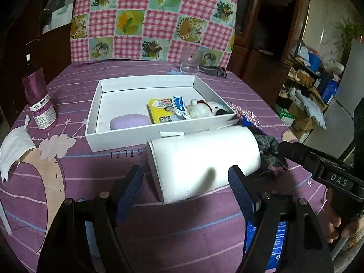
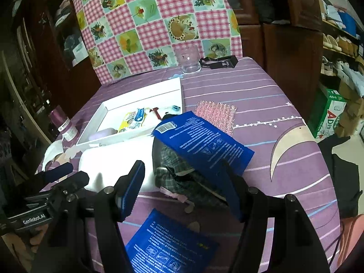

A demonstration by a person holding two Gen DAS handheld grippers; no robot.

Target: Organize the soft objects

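1. paper roll [image 1: 204, 161] lies on its side on the purple tablecloth [image 1: 91, 182], just in front of the white box [image 1: 127, 141], between our left gripper [image 1: 185, 182] fingers.
2. left gripper: jaws apart, straddling the near end of the roll, pads not pressing on it as far as we can see.
3. right gripper [image 2: 182, 188]: jaws apart, nothing held, hovering over the plaid cloth bundle [image 2: 179, 173], which is half under a blue packet [image 2: 204, 141].
4. box already holds a lilac soap-like bar [image 1: 129, 121], a yellow tissue pack [image 1: 160, 111] and a plush toy [image 1: 204, 108]; its left and back parts are free.
5. handling guess: roll is light and squashy, smooth outer wrap, so it can roll or dent. we'd grip across the middle of the barrel, gently.
6. plaid bundle is limp; we'd pinch a thick fold, after clearing the packet.
7. risk: roll looks nearly as long as the free floor of the box.
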